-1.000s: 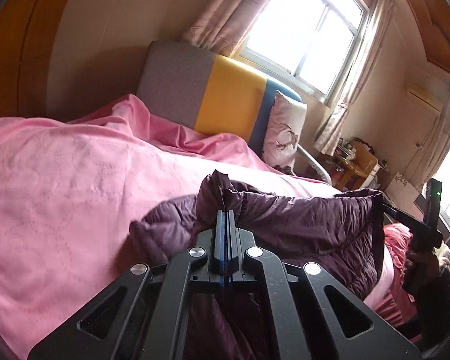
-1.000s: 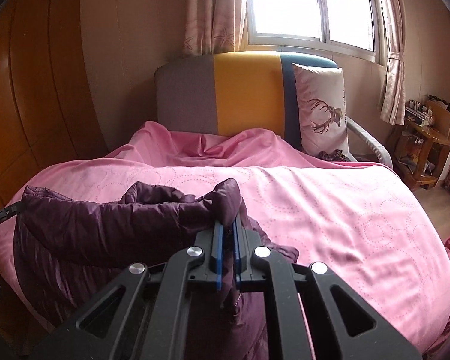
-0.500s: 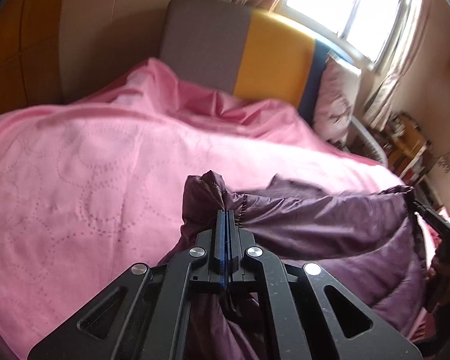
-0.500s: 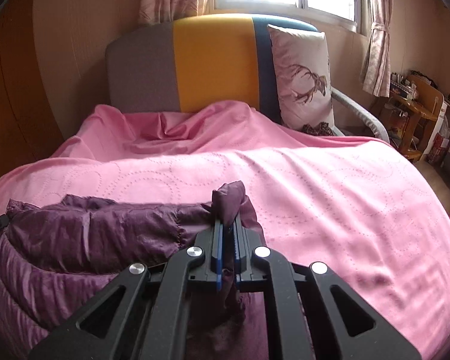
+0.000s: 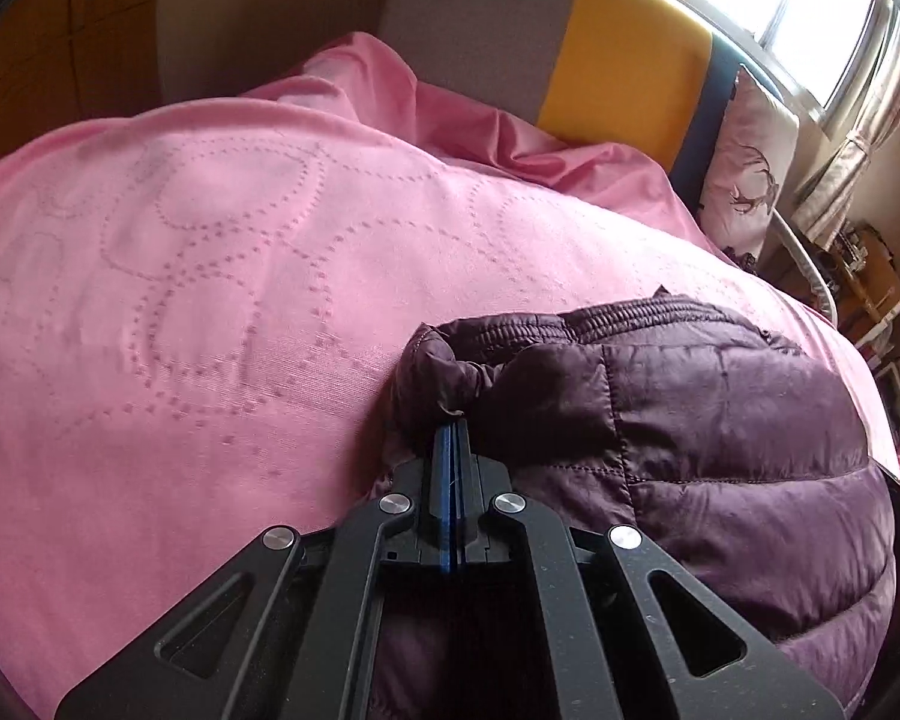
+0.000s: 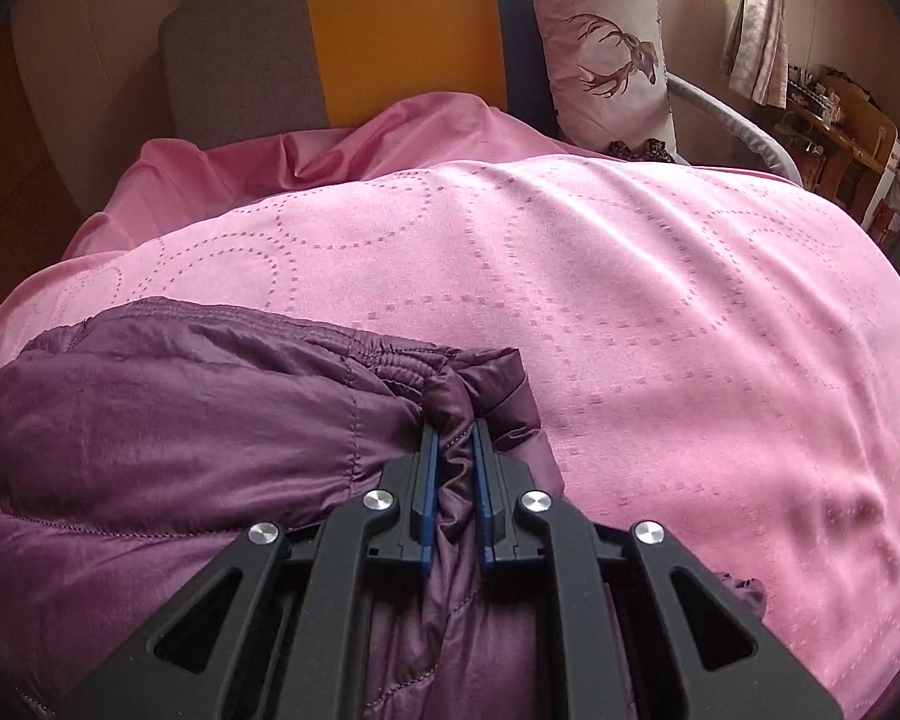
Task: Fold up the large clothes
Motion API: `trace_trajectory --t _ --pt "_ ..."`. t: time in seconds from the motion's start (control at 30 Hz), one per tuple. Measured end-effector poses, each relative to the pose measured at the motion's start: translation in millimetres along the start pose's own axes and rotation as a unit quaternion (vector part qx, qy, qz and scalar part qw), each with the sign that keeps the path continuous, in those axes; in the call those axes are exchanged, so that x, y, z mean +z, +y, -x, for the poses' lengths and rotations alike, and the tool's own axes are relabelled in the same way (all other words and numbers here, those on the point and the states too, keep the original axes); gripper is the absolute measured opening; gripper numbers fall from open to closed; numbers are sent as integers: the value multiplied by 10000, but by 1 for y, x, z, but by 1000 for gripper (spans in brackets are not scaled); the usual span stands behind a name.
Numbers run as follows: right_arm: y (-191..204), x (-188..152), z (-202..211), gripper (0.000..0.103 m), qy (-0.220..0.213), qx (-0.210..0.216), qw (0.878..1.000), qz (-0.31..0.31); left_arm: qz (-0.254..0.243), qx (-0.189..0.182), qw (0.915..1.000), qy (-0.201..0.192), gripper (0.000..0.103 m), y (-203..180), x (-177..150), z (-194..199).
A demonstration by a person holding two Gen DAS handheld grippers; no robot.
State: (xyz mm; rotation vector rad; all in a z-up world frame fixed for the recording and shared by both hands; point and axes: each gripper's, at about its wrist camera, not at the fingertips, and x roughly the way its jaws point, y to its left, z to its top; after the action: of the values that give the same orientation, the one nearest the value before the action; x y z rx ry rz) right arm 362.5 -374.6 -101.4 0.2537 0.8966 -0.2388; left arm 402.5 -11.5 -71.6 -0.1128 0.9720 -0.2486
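A dark purple quilted puffer jacket (image 5: 720,420) lies spread on the pink bedspread (image 5: 210,300). My left gripper (image 5: 452,426) is shut on the jacket's left corner, low over the bed. In the right wrist view the jacket (image 6: 180,420) stretches to the left, and my right gripper (image 6: 453,432) is shut on its bunched right corner, with fabric pinched between the blue pads. Both corners sit close to the bedspread (image 6: 630,300). The jacket's near part is hidden under the gripper bodies.
A grey, yellow and blue headboard (image 6: 390,42) stands at the far end of the bed, with a white deer-print pillow (image 6: 606,48) against it. A wooden side table (image 6: 840,120) with clutter stands far right. A window with curtains (image 5: 840,12) is behind.
Both grippers have come down and forward with the jacket corners. The jacket, held up and hanging a second ago, now lies on the bedspread.
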Motion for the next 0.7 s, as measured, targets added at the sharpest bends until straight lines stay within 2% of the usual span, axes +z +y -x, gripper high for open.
trace_trajectory --t 0.03,0.07,0.1,0.13,0.17,0.2,0.27,0.37,0.43,0.5,0.57,0.63,0.7 --pt "-4 1 1 15 7 99 9999 -78 51 117 9999 -88 1 0 2 11" --pt "-8 3 3 26 17 164 9997 -156 109 147 9997 -140 8 1 3 23" --pt "-11 6 8 32 1 194 9996 -216 130 141 9996 -228 16 1 4 34" --pt "-13 8 17 55 -91 189 9995 -252 124 114 9990 -422 39 -1 6 49" --pt "-14 11 30 73 -265 130 9992 -258 128 49 9979 -636 58 -4 6 62" --pt "-13 13 45 74 -478 124 9985 -230 168 -97 9957 -905 62 -9 4 81" --pt "-3 16 74 76 -733 168 9971 -72 92 -311 9935 -1088 62 -23 3 99" --pt "30 9 111 86 -907 562 9940 240 -123 -670 9903 -1214 62 -56 -5 113" --pt "59 -2 125 89 -898 905 9908 444 -323 -734 9896 -1191 62 -80 -10 108" --pt "88 -15 125 89 -821 1033 9886 731 -421 -778 9906 -1039 62 -98 -20 95" --pt "113 -26 112 89 -742 887 9883 991 -403 -689 9928 -896 62 -102 -29 78" --pt "124 -35 94 88 -666 613 9896 1117 -333 -445 9958 -727 62 -94 -40 56" --pt "120 -42 77 89 -563 543 9917 1019 -160 -404 9969 -653 62 -79 -49 39"
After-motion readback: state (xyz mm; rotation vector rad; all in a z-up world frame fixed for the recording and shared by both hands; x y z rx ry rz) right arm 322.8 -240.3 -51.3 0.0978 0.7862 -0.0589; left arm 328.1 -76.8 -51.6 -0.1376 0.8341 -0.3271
